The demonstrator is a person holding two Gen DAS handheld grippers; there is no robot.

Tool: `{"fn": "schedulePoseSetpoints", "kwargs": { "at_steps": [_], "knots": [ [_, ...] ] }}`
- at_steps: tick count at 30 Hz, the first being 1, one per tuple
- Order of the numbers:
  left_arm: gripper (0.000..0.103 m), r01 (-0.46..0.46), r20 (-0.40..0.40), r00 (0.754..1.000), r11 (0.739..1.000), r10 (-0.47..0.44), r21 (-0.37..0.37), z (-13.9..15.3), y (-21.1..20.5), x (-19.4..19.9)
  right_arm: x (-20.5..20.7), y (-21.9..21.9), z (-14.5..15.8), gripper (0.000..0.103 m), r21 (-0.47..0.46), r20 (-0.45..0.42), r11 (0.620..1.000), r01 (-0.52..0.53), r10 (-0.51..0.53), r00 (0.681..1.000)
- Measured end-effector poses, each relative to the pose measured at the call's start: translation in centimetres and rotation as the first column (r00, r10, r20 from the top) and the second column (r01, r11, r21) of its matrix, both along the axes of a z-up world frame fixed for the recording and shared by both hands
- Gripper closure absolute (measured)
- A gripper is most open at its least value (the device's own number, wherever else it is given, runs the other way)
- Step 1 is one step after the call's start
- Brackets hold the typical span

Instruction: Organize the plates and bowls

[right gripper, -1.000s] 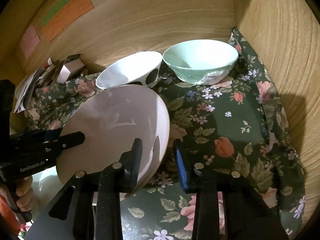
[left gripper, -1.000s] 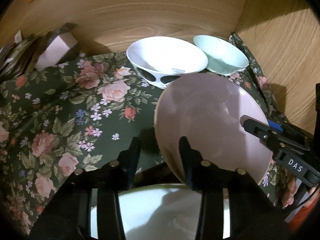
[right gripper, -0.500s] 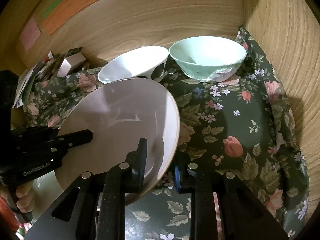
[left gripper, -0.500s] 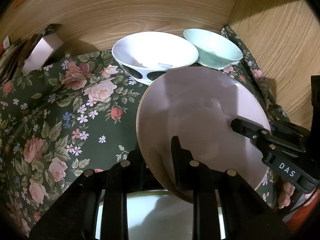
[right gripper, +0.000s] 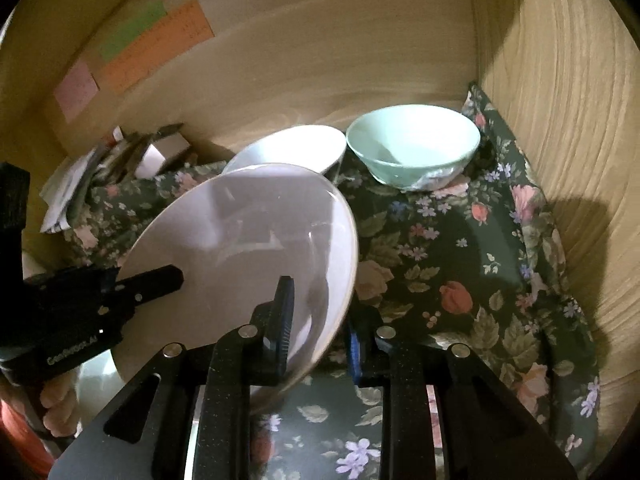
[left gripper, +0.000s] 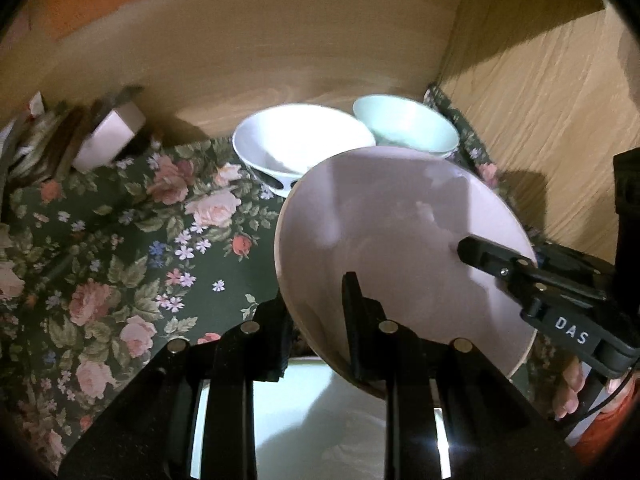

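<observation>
A pale pink plate (left gripper: 400, 232) (right gripper: 248, 232) hangs tilted above the floral cloth, held from both sides. My left gripper (left gripper: 316, 300) is shut on its near-left rim, one finger over the face and one under it. My right gripper (right gripper: 320, 304) is shut on the opposite rim, and shows in the left wrist view as a black finger (left gripper: 480, 252) on the plate. The left gripper's finger (right gripper: 160, 280) shows in the right wrist view. Behind the plate stand a white bowl (left gripper: 304, 144) (right gripper: 296, 148) and a mint green bowl (left gripper: 404, 128) (right gripper: 412, 144). A pale plate (left gripper: 320, 420) lies below the fingers.
A dark floral cloth (left gripper: 120, 260) (right gripper: 460, 264) covers the shelf. Wooden walls close the back (left gripper: 280, 40) and the right side (right gripper: 560, 120). A small box (left gripper: 108, 140) and papers (right gripper: 72, 192) sit at the back left. Coloured notes (right gripper: 152, 48) stick to the back wall.
Both grippers have closed on the pink plate's rim. The plate has risen off the cloth with them, and the bowls behind now look lower and farther.
</observation>
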State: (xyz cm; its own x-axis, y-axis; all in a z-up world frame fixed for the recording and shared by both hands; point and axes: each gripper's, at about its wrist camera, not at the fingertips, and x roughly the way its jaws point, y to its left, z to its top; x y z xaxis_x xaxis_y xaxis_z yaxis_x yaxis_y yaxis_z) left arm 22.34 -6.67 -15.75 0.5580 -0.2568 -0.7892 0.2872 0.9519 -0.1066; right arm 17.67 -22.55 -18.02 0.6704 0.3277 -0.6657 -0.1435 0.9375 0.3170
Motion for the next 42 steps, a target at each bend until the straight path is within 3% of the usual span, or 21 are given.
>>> {"fn": "schedulePoseSetpoints", "kwargs": {
  "at_steps": [14, 26, 42],
  "knots": [
    [0.080, -0.048, 0.070, 0.996, 0.998, 0.050, -0.031, 2.6, 3.3, -4.0, -2.6, 3.4, 2.7, 0.082, -0.007, 0.075, 0.999, -0.036, 0.036, 0.997],
    [0.080, -0.132, 0.102, 0.986, 0.990, 0.136, -0.043, 3.6, 8.3, -8.0, -4.2, 8.5, 4.0, 0.082, -0.009, 0.113, 0.991, -0.131, 0.131, 0.985],
    [0.080, -0.302, 0.110, 0.945, 0.951, 0.307, -0.063, 3.0, 17.1, -13.4, -5.3, 17.2, 3.6, 0.082, -0.029, 0.105, 0.952, -0.305, 0.306, 0.946]
  ]
}}
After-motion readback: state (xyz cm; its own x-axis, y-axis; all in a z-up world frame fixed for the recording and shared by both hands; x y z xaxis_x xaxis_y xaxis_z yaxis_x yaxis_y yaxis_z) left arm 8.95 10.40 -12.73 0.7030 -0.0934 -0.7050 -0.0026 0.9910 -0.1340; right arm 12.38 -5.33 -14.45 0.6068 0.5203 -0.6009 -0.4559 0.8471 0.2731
